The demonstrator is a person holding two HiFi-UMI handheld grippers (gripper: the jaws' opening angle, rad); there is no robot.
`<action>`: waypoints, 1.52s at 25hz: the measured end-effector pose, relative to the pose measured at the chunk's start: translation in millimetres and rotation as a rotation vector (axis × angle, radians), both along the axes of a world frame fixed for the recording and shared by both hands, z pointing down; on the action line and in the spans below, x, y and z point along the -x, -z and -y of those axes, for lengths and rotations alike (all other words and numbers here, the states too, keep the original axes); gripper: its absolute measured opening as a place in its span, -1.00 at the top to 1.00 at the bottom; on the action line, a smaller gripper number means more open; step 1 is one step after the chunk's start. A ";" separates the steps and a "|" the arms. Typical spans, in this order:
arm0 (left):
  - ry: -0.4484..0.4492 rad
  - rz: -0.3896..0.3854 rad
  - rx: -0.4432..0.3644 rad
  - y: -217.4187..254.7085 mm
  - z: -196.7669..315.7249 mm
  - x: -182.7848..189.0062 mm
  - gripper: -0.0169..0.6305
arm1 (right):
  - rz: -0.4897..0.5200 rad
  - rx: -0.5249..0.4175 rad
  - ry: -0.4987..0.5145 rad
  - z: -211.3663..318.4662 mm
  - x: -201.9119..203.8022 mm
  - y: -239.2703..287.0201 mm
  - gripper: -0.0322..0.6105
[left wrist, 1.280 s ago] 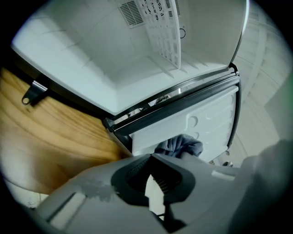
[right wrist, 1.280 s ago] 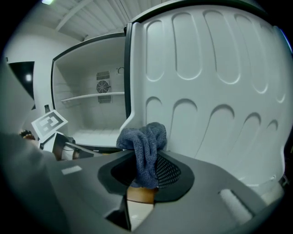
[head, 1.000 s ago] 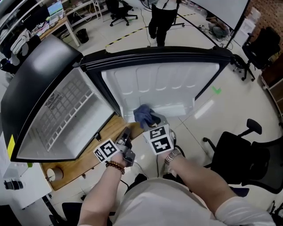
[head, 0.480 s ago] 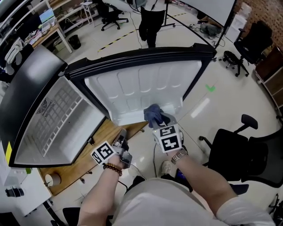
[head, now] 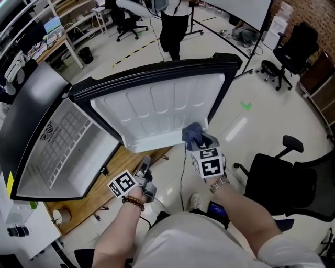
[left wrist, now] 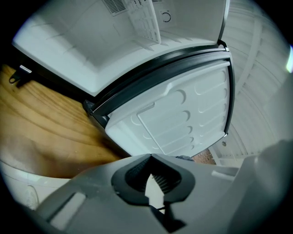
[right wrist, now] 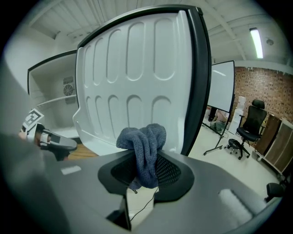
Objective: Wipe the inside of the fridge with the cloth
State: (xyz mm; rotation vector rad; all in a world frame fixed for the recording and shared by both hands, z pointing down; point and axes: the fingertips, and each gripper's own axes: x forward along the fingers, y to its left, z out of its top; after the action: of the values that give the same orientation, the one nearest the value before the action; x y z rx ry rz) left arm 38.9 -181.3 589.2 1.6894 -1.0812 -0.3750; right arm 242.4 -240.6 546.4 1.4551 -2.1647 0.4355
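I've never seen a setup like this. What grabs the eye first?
The black fridge door, swung wide open, shows its white ribbed inside across the middle. By its lower right corner, the right gripper clamps a bunched blue-grey cloth. The left gripper is shut and empty, lower left.

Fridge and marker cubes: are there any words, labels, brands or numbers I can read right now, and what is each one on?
No text reads clearly in any view.
Label high inside the fridge: print too small and blurred to read.
Yellow sticker on the fridge's dark outer side: nothing legible.
Left marker cube and right marker cube: black-and-white square patterns only, no letters or numbers.
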 end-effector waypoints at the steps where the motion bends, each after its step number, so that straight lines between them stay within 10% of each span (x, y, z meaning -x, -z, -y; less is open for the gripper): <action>1: -0.007 0.007 -0.006 1.7 0.2 -2.3 0.94 | -0.001 0.000 -0.005 0.3 -3.1 0.3 0.60; 10: -0.061 0.106 -0.107 30.8 1.3 -5.5 0.94 | -0.001 -0.049 0.021 -6.3 -0.5 21.3 0.60; 21: -0.111 0.494 -0.418 126.0 -19.6 40.4 0.94 | 0.082 -0.228 0.237 -39.7 99.9 101.0 0.60; 38: 0.369 0.874 -0.425 213.3 -157.2 71.0 0.94 | 0.251 -0.326 0.829 -164.1 188.7 167.5 0.59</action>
State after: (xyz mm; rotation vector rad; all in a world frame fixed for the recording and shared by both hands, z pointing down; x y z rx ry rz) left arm -32.0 -24.0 375.8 2.0886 -2.0850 -0.0752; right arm 53.7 -76.6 378.9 0.5293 -2.8848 -0.0466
